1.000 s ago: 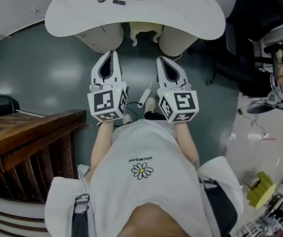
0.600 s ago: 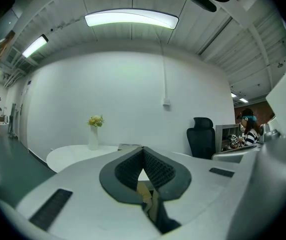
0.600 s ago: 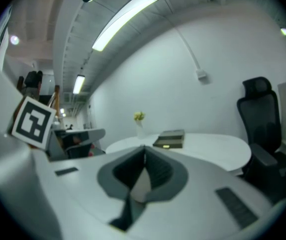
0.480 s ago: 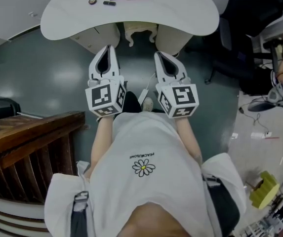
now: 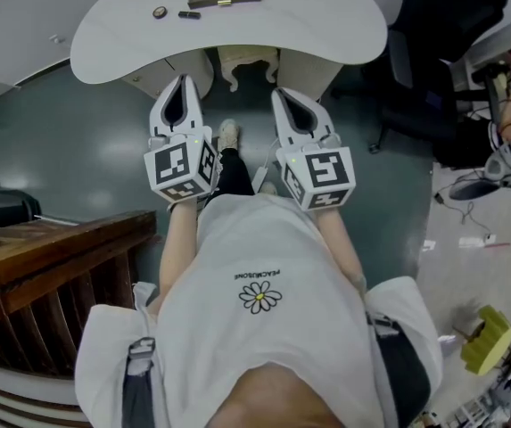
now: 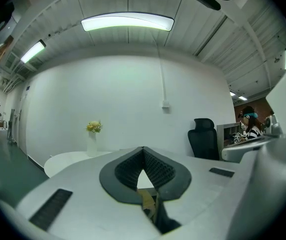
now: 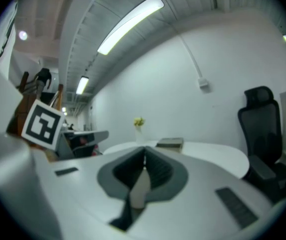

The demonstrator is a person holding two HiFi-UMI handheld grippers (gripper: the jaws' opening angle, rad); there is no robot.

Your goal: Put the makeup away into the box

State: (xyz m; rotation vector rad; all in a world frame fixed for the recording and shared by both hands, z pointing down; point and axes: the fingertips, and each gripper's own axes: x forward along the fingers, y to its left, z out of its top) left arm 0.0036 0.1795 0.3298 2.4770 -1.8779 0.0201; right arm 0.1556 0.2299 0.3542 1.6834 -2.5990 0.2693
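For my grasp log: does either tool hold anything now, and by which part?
Nothing is held: the left tool and the right tool are both shut and empty.

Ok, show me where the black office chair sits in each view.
Head view: black office chair at the upper right, beside the white table.
Left gripper view: right of centre, against the wall.
Right gripper view: far right.
Shared landmark: the white table, with the chair to its right in all three.
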